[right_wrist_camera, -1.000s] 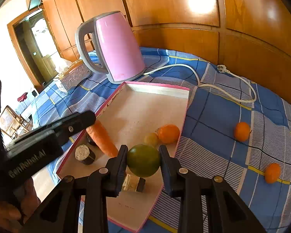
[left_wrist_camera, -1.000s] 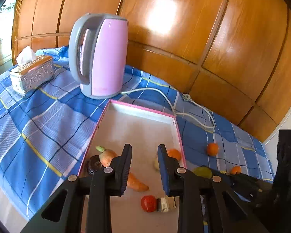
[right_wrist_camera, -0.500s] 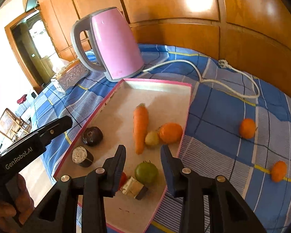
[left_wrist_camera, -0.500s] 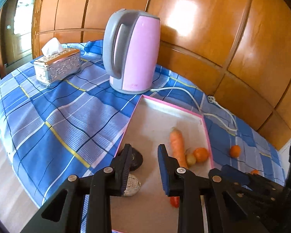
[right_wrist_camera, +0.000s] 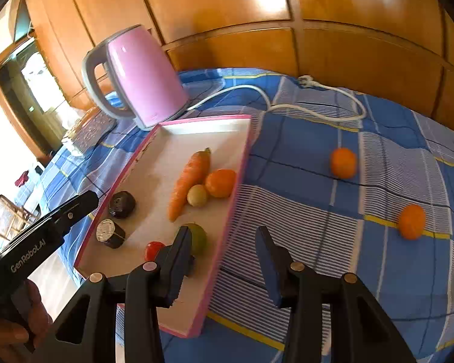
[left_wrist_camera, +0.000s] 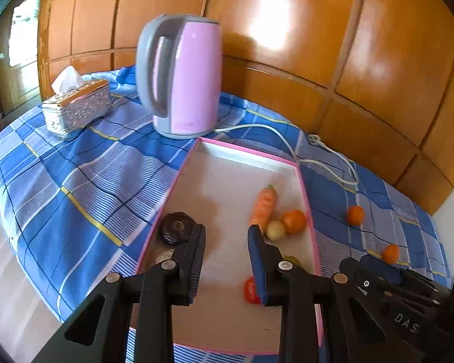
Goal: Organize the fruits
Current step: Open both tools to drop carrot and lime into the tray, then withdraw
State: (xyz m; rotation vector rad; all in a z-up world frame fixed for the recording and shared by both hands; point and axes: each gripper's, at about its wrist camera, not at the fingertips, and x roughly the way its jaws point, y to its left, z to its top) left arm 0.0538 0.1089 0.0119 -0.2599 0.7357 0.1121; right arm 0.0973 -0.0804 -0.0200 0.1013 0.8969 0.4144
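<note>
While both of my grippers hang over the tray (right_wrist_camera: pixel 245 148), neither one holds anything. My right gripper (right_wrist_camera: pixel 224 257) has just been opening, jaws now well apart and empty over the tray's right rim; the smooth round green fruit (right_wrist_camera: pixel 198 237) lies in the tray just beside its left finger. My left gripper (left_wrist_camera: pixel 226 260) stands with a narrow gap, nothing between the jaws, over the bare tray floor. Its black body reads "GenRobot.AI" in the right view; "DAS" shows on the other tool in the left view.

The tray is shallow, rectangular, pink-rimmed, matte white inside. In it: a tapered carrot (right_wrist_camera: pixel 189 180), an orange (right_wrist_camera: pixel 220 182) touching a small pale yellow fruit (right_wrist_camera: pixel 197 195), a glossy red tomato (right_wrist_camera: pixel 152 249), a dark wrinkled round fruit (right_wrist_camera: pixel 122 204), and a short dark cylinder with a pale end (right_wrist_camera: pixel 110 233). Two oranges (right_wrist_camera: pixel 343 162) (right_wrist_camera: pixel 411 221) lie out on the blue plaid tablecloth (right_wrist_camera: pixel 302 227), well apart from the tray.

A glossy pink kettle (left_wrist_camera: pixel 186 75) with a grey handle stands behind the tray, its white cord (right_wrist_camera: pixel 287 103) looping across the cloth. An embossed silver tissue box (left_wrist_camera: pixel 77 106) sits to the left.
</note>
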